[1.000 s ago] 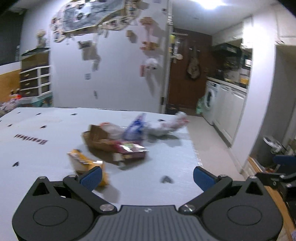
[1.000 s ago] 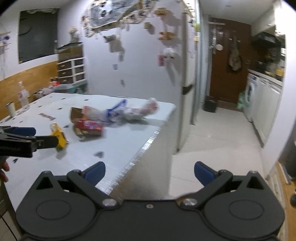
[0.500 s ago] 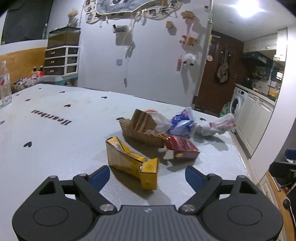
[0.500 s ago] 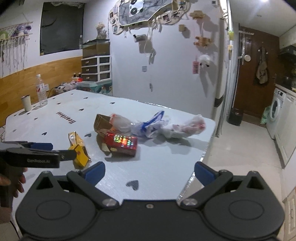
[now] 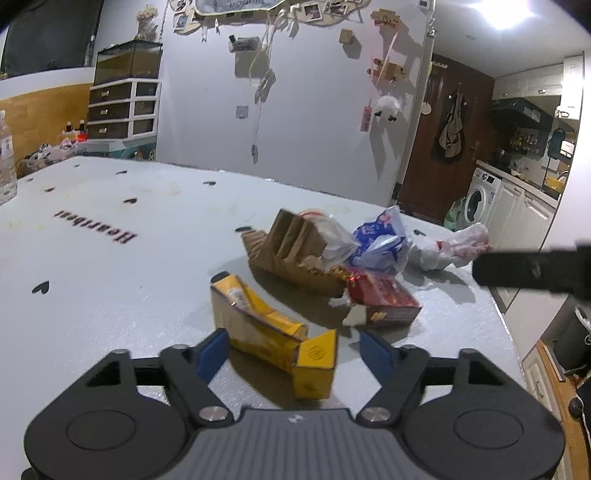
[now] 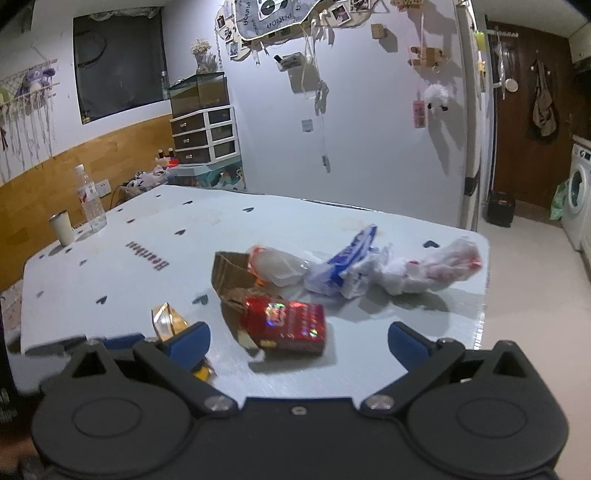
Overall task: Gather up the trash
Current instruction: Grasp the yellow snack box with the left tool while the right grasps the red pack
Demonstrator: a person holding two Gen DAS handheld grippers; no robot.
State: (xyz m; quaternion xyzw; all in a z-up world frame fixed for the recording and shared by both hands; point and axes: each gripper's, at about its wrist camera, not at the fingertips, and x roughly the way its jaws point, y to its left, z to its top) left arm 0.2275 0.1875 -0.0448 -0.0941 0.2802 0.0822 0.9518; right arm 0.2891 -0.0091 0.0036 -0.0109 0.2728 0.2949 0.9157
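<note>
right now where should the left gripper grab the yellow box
Grip the yellow box across its long side walls at the near end, coming in low from the near table edge. It lies flat and narrow, lengthwise between the closing left gripper jaws, pads not yet pressing; its open end flap looks floppy, so avoid that.

I am in a home: washing machine (image 5: 480, 197) and kitchen cabinets (image 5: 524, 218) far right, drawer unit (image 6: 203, 134) and photo-decorated wall (image 6: 280, 22) beyond the worktop (image 5: 110, 258).
</note>
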